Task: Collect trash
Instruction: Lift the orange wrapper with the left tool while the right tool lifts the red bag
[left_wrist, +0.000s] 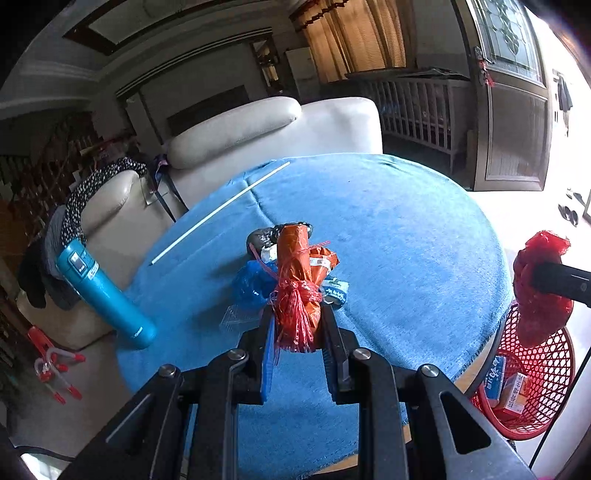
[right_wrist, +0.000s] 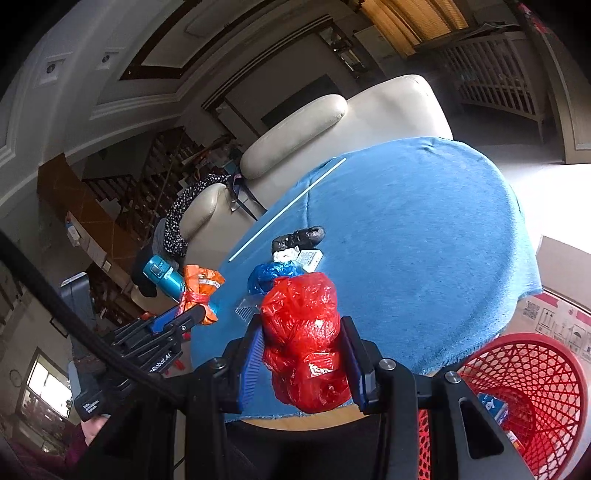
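Red plastic filled the right gripper: a crumpled red bag was pinched between its blue pads, held above the near edge of the table and just left of the red basket. Two small cartons already lay in that basket. The left gripper was pressed tight on an orange wrapper bound with red netting (its frayed ends stuck out between the pads), over the middle of the blue cloth.

More trash lay on the table: a blue bag, a black bag, a white scrap beside it and a thin white stick farther back. A teal flask lay at the left edge, partly overhanging.

Risks, as I judge them: the red bag looked slippery and bulged below the pads, so it could slide out short of the basket and drop onto the floor. The loose netting might snag on a pad and cling at release. A sweep of the left gripper toward the basket could clip the pile, and any tug on the cloth might tip the flask over the edge.
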